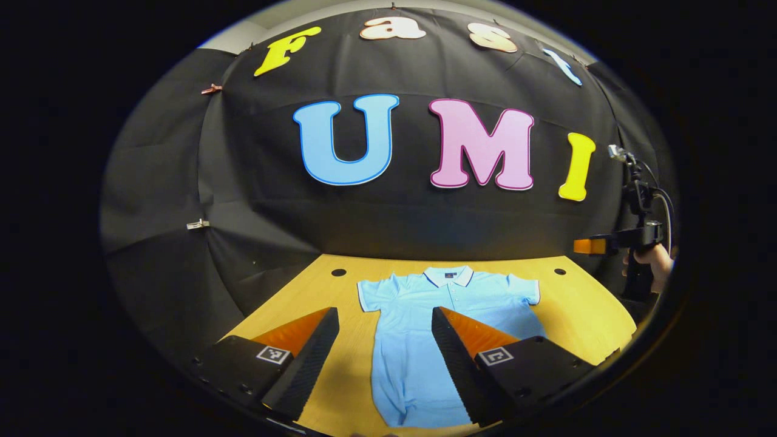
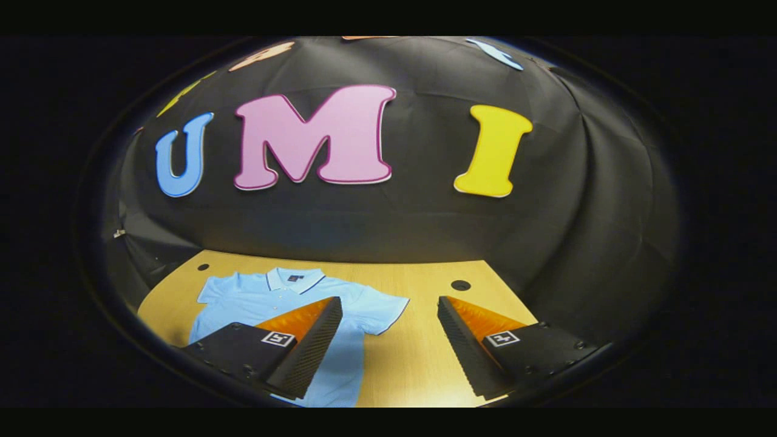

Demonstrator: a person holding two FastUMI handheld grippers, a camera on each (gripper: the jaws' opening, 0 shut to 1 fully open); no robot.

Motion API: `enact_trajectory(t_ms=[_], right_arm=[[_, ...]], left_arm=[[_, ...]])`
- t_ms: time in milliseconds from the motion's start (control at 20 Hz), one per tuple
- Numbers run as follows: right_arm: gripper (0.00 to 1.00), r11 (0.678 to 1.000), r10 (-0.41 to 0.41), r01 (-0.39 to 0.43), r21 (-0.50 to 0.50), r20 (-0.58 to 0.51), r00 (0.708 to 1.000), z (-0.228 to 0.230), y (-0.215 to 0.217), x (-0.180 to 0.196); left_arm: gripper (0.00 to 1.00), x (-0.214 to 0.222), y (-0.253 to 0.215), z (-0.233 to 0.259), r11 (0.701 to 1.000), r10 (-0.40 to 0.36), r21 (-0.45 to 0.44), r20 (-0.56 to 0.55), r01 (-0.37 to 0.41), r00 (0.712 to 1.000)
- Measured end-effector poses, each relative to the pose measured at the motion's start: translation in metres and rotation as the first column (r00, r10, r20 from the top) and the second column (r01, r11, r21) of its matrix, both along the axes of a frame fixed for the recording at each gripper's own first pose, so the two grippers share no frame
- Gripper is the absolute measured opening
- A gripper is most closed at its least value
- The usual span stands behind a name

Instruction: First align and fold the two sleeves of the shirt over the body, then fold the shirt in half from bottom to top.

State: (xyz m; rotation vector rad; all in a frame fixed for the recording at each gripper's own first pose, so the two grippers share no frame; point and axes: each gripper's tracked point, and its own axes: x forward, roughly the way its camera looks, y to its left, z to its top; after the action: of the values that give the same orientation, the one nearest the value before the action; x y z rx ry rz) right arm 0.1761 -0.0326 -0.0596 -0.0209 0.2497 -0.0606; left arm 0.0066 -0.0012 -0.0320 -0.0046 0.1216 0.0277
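A light blue polo shirt (image 1: 419,315) lies flat on the wooden table (image 1: 583,309), collar toward the back wall, both short sleeves spread out to the sides. My left gripper (image 1: 385,321) hovers open above the shirt's left half, nothing between its fingers. In the right gripper view the shirt (image 2: 255,294) lies left of centre, and my right gripper (image 2: 390,309) is open above its right sleeve (image 2: 379,306) and the bare table beside it. The right gripper (image 1: 592,246) also appears at the far right of the left gripper view, held by a hand (image 1: 658,258) above the table's edge.
The table (image 2: 425,364) has round holes (image 1: 338,272) (image 1: 559,271) (image 2: 460,284) near its back corners. Black cloth walls close the booth at the back and sides. A clip (image 1: 197,224) pins the cloth on the left wall.
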Motion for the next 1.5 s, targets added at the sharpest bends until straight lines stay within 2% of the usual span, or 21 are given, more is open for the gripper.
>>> enact_trajectory(t_ms=[200,350,550,700,900,1100,1150,1200,1300,1400,1500], right_arm=[[0.95,1.0,-0.019,0.018,-0.013,-0.096,0.995,-0.041,-0.013,0.062],[0.97,0.999,-0.036,0.03,-0.04,-0.167,0.985,-0.079,-0.026,0.104],[0.98,0.997,-0.073,0.069,-0.025,-0.245,0.967,-0.128,-0.039,0.151],[0.95,0.996,-0.083,0.075,-0.039,-0.273,0.958,-0.154,-0.046,0.18],[0.98,0.994,-0.086,0.104,0.037,-0.321,0.943,-0.176,-0.05,0.199],[0.95,0.994,-0.07,0.094,0.048,-0.361,0.93,-0.188,-0.049,0.196],[0.98,0.994,-0.078,0.1,0.046,-0.347,0.935,-0.185,-0.052,0.2],[0.97,0.993,-0.079,0.106,0.058,-0.355,0.931,-0.186,-0.052,0.2],[0.89,0.99,-0.092,0.123,0.064,-0.355,0.93,-0.188,-0.052,0.204],[0.74,0.99,-0.09,0.12,0.067,-0.351,0.932,-0.188,-0.049,0.203],[0.4,0.993,-0.068,0.098,0.069,-0.345,0.936,-0.188,-0.043,0.204]], left_arm=[[0.96,0.012,-0.006,0.003,0.996,0.01,-0.084,-0.03,-0.012,1.0],[0.96,0.028,-0.003,0.0,0.997,0.03,-0.067,-0.05,-0.034,0.998],[0.97,0.05,-0.009,-0.015,0.998,0.019,-0.066,-0.088,-0.024,0.996],[0.96,0.059,-0.014,-0.032,0.994,0.005,-0.108,-0.14,-0.02,0.99],[0.97,0.065,-0.013,-0.039,0.989,0.01,-0.142,-0.169,-0.034,0.986],[0.97,0.07,-0.021,-0.04,0.975,-0.031,-0.221,-0.177,-0.009,0.984],[0.97,0.071,-0.021,-0.038,0.975,-0.037,-0.22,-0.172,-0.002,0.984],[0.97,0.073,-0.021,-0.036,0.978,-0.038,-0.211,-0.165,0.002,0.986],[0.96,0.074,-0.018,-0.034,0.982,-0.037,-0.19,-0.155,0.007,0.987],[0.97,0.073,-0.018,-0.034,0.983,-0.036,-0.186,-0.149,0.008,0.988],[0.97,0.072,-0.016,-0.037,0.981,-0.032,-0.193,-0.149,0.003,0.988]])
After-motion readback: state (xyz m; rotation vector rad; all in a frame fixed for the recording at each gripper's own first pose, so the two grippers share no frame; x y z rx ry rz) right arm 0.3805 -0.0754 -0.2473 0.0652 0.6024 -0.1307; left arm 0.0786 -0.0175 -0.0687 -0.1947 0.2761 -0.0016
